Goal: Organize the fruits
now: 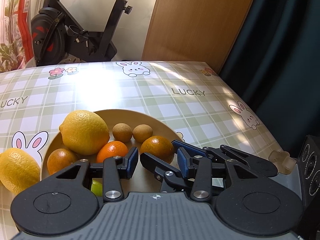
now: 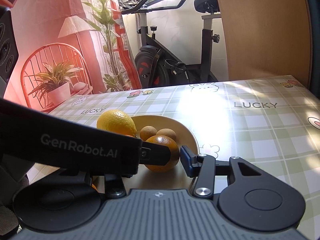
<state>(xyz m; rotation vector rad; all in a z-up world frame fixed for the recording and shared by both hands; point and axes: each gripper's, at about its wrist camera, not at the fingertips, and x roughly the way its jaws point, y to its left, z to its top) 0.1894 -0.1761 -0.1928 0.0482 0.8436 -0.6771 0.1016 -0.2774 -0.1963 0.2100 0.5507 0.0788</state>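
The orange (image 2: pixel 163 153) sits in the bowl (image 2: pixel 190 138) on the table (image 2: pixel 250 130), right between the right gripper (image 2: pixel 162 158)'s wide fingers. The left gripper (image 1: pixel 158 161), also wide and empty, hovers just left of it.

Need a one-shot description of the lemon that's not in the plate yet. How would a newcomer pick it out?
Start at the cream plate of fruit on the green plaid tablecloth. Look just outside its rim on the left of the left wrist view, beside a printed rabbit. The lemon there lies on the cloth itself, while its yellow twin sits in the plate among oranges and small brown fruits.
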